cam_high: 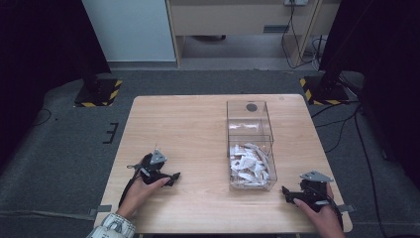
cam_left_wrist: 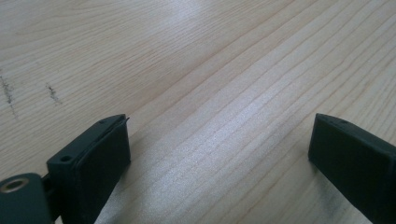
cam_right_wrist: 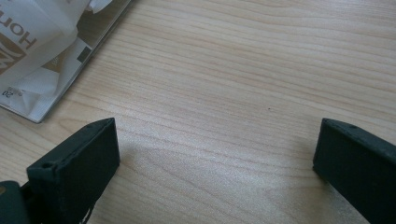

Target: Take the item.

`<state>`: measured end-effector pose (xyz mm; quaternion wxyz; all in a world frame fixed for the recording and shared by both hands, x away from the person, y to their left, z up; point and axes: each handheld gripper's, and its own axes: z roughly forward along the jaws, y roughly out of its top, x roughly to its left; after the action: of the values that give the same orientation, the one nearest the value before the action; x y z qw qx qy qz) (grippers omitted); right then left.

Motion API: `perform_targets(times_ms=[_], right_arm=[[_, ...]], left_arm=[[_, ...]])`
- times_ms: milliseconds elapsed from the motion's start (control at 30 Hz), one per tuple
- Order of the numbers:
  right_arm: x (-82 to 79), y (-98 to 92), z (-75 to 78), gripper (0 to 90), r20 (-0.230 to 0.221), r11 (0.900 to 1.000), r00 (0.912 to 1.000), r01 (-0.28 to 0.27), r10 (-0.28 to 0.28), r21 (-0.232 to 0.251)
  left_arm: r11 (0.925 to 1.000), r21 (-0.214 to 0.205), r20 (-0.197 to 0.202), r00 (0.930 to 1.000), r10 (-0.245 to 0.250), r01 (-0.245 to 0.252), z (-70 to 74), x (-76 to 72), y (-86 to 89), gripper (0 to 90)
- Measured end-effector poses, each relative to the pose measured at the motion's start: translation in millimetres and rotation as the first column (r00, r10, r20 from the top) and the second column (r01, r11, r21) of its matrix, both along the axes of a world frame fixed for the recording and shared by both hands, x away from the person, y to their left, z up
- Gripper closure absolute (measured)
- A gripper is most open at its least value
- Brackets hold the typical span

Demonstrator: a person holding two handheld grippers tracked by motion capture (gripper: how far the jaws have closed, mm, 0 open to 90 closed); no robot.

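A clear plastic box (cam_high: pixel 250 144) is seen standing on the wooden surface (cam_high: pixel 188 129), right of centre in the high view, its near half filled with white paper packets (cam_high: pixel 249 165). The left gripper (cam_high: pixel 172 178) is held low over the surface near its front left part, well apart from the box; in the left gripper view (cam_left_wrist: pixel 219 140) its jaws are spread wide, with nothing but bare wood grain between them. The right gripper (cam_high: pixel 286 192) is held near the front right corner, just beside the box's near end. In the right gripper view (cam_right_wrist: pixel 217 144) its jaws are likewise set wide apart and nothing is gripped; a corner of the box with printed packets (cam_right_wrist: pixel 32 51) is seen at upper left.
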<state>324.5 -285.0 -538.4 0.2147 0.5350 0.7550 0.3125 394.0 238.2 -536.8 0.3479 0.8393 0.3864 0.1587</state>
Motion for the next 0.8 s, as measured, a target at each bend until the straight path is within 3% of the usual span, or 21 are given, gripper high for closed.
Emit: perform_targets(times_ms=[400,500,800], right_arm=[[0.0,0.0,0.0,0.8,0.000,1.0000,1.0000,-0.001,0.001,0.001],[0.0,0.0,0.0,0.8,0.000,1.0000,1.0000,0.000,0.000,0.000],[0.0,-0.1,0.0,0.8,0.000,1.0000,1.0000,-0.001,0.001,0.000]], left_arm=[[0.9999,0.009,0.007,0.9999,-0.009,0.009,3.4,-1.9,-1.1,5.0],[0.9998,-0.022,0.022,0.9998,-0.002,0.002,9.7,-3.5,0.5,5.2],[0.9987,-0.033,0.035,0.9987,-0.037,0.038,19.1,-7.3,-5.3,5.4]])
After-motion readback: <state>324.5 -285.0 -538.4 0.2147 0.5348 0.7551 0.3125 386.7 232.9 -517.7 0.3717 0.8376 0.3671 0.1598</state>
